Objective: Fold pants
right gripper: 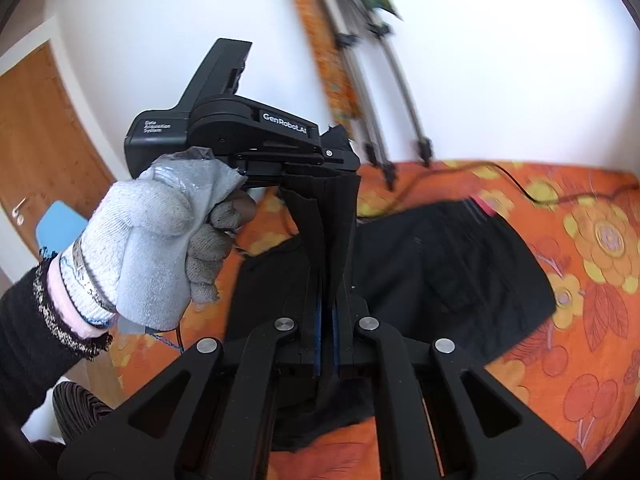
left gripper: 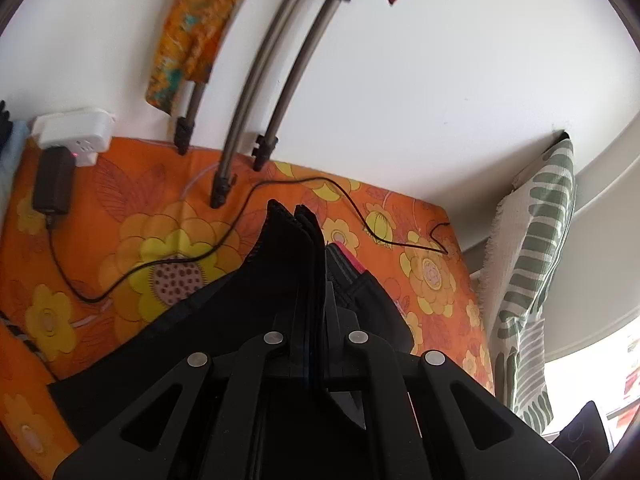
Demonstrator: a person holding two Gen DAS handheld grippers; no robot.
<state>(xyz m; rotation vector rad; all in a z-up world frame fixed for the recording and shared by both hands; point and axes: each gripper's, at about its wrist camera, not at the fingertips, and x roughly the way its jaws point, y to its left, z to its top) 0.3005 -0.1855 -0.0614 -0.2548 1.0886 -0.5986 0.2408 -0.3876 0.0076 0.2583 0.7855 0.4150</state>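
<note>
Now the orange floral bed (right gripper: 580, 240) carries the black pants (right gripper: 460, 264), its fabric rising toward twelve o'clock into both tongs, left tongs (left gripper: 298, 216) and right tongs (right gripper: 326, 192) each clenched on the cloth.

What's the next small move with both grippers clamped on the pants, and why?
Probably carry the held edge on across and lower it onto the rest of the black pants: left gripper and right gripper both pinch fabric above the orange floral sheet.
</note>
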